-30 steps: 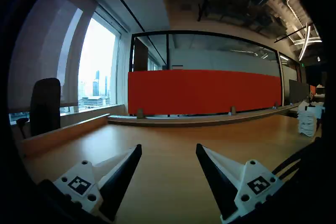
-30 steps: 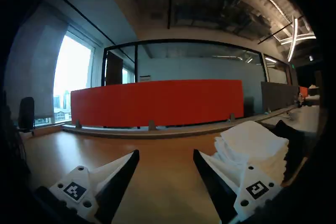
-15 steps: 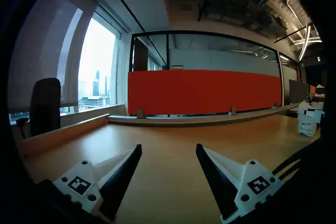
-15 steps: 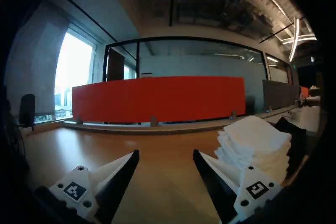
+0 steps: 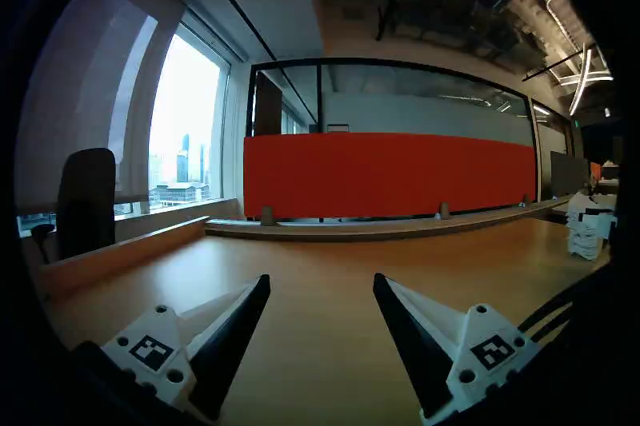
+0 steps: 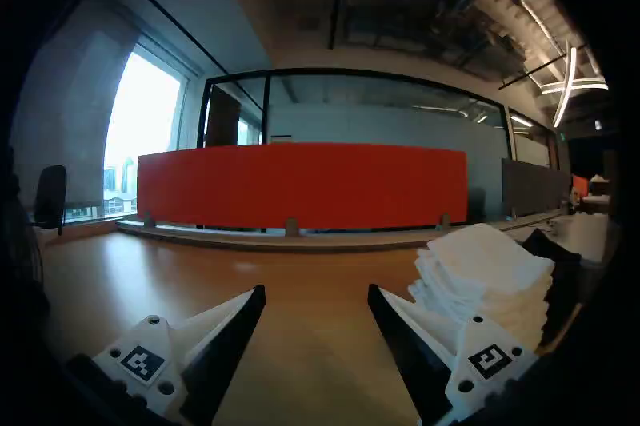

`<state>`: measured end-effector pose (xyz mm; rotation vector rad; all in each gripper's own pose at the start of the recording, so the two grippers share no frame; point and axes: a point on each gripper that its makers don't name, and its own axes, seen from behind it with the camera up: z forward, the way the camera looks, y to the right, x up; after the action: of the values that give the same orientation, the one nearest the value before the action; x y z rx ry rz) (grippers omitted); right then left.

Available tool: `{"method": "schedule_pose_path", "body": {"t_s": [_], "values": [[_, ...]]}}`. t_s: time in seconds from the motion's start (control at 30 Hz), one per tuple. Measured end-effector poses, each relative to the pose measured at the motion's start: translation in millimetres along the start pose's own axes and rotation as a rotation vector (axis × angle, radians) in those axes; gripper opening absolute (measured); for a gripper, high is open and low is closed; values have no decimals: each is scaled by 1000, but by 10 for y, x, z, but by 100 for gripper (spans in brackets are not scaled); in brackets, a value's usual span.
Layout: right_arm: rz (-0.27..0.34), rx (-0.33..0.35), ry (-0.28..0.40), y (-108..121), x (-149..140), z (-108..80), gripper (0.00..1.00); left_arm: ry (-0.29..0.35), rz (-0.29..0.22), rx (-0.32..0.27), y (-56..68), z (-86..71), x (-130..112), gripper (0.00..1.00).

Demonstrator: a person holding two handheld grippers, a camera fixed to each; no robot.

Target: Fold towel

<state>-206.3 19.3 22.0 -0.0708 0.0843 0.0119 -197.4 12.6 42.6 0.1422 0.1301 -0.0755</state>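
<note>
Shifted slightly since a second ago, the right gripper (image 6: 316,290) gapes wide (nothing held) beside the stack of folded white towels (image 6: 488,274); left gripper (image 5: 321,276) equally wide over the wooden tabletop (image 5: 320,254).

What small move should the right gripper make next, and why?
Probably swing the right gripper rightward toward the towel stack: its jaws stand open and empty over the wooden table, and the stack lies off to its right.

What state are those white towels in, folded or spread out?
Folded: the white towels sit as a neat stack of flat layers on the wooden desk.
</note>
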Motion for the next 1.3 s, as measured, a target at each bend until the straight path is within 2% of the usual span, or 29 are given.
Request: {"method": "schedule_pose_path", "body": {"t_s": [1.3], "values": [[1, 4, -3, -21, -13, 2, 99, -1, 0, 0, -9, -11, 30, 96]]}}
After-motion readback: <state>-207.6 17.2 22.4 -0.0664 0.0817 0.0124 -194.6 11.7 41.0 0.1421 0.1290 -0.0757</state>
